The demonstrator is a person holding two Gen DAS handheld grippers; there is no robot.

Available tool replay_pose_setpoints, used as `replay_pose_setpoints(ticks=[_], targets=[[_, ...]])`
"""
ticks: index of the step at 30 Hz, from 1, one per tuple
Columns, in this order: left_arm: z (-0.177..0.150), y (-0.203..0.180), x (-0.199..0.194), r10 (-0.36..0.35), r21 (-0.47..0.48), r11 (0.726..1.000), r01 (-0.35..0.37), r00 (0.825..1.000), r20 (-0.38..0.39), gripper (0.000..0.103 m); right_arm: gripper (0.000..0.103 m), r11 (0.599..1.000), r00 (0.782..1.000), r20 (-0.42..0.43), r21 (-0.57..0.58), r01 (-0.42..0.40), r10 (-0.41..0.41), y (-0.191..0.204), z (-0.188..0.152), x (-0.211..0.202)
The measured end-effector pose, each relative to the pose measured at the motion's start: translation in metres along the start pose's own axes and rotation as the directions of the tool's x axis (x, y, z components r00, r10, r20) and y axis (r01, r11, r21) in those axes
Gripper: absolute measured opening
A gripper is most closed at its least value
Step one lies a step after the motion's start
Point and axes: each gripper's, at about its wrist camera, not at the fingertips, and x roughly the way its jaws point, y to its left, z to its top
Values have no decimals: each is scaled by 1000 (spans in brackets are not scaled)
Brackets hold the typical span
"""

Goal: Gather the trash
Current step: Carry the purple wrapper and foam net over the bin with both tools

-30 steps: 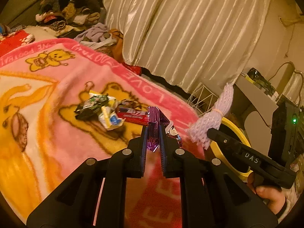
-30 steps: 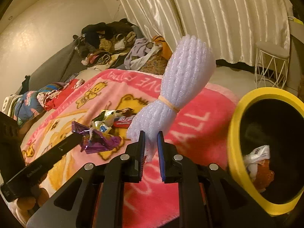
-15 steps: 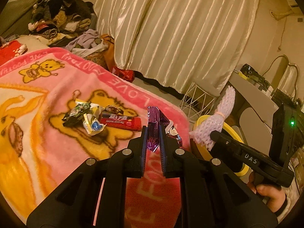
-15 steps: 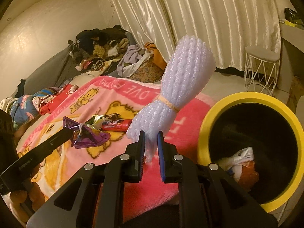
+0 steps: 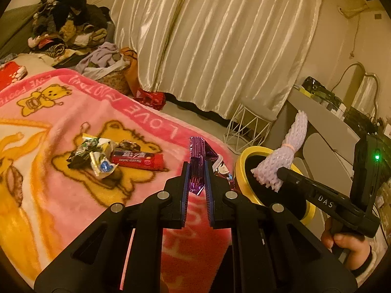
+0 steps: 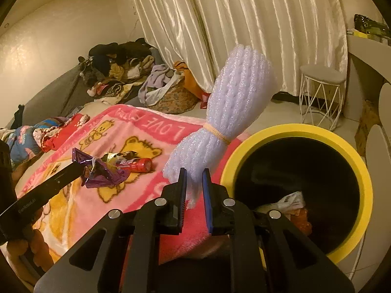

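My left gripper (image 5: 197, 171) is shut on a purple foil wrapper (image 5: 198, 156), held above the pink blanket's edge; the wrapper also shows in the right wrist view (image 6: 102, 173). My right gripper (image 6: 194, 178) is shut on a white foam net bundle (image 6: 232, 102) tied with a rubber band, held just left of the yellow-rimmed black bin (image 6: 366, 171). In the left wrist view the bundle (image 5: 283, 156) hangs over the bin (image 5: 240, 161). A red candy tube (image 5: 136, 160) and crumpled wrappers (image 5: 92, 156) lie on the blanket's bear picture. The bin holds some trash (image 6: 293, 202).
A pink bear blanket (image 5: 48, 195) covers the bed. A pile of clothes (image 5: 68, 29) lies at the far end. Cream curtains (image 5: 220, 36) hang behind. A white wire stool (image 6: 320, 92) and a desk (image 5: 325, 119) stand near the bin.
Both grippers have moved right toward the bin with their loads. The foam bundle now hangs over the bin's rim in the left wrist view, and the bin fills more of the right wrist view.
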Motion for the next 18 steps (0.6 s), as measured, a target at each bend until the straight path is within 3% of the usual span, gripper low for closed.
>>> replay_pose_setpoints(ticks=[18], targets=[[0,-39,14,-49,67,996,51,999,-22,7,13,997,997,14,18,70,-71,-32,0,-14]])
